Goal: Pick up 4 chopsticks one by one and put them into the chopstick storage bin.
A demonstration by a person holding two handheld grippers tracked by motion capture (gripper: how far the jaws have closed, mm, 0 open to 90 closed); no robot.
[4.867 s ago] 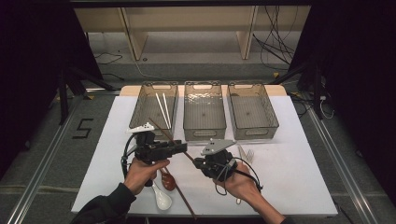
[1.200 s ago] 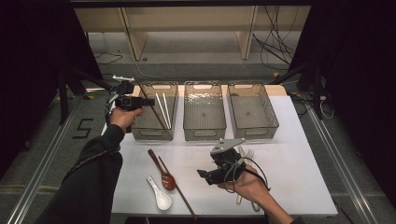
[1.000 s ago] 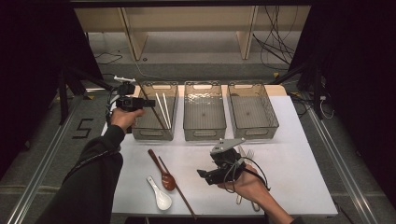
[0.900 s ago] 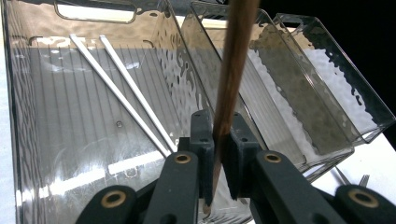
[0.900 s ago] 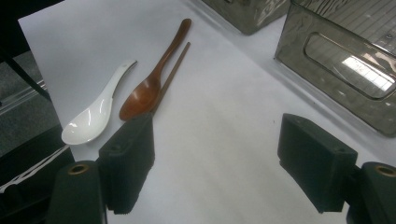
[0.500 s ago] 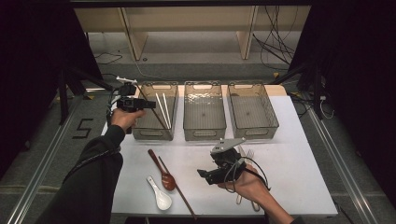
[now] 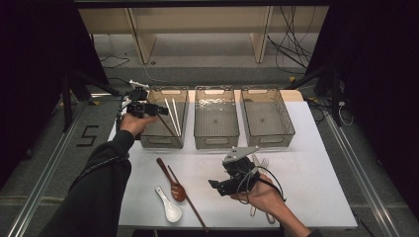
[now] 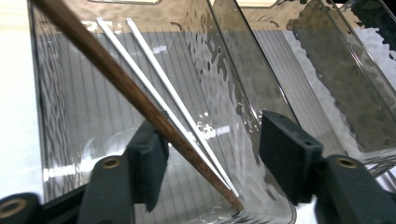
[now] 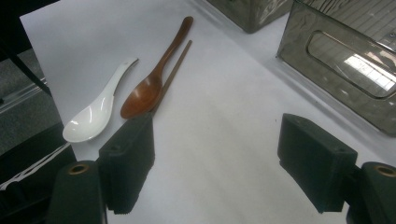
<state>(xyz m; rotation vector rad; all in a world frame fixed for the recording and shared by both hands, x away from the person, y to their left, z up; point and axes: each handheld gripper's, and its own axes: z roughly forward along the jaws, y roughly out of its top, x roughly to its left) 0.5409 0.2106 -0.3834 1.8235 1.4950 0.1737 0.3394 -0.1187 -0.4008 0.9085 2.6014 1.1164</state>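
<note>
Jaws of left hand-held gripper [image 8: 212,154] wide apart, brown chopstick [image 8: 135,98] released.

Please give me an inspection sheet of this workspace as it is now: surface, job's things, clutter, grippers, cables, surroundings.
Surface: white table.
Job's things: three clear bins in a row; left bin holds two white chopsticks and a brown chopstick leaning in it; middle bin and right bin look empty. On the table: brown spoon, second brown chopstick, white spoon, pale utensils beside the right hand.
Clutter: nothing seen.
Grippers: left gripper open over the left bin, the chopstick between the jaws; right gripper open, holding nothing.
Cables: black cable on the right gripper; cables on floor.
Surroundings: wooden shelf frame, floor mark "5".
</note>
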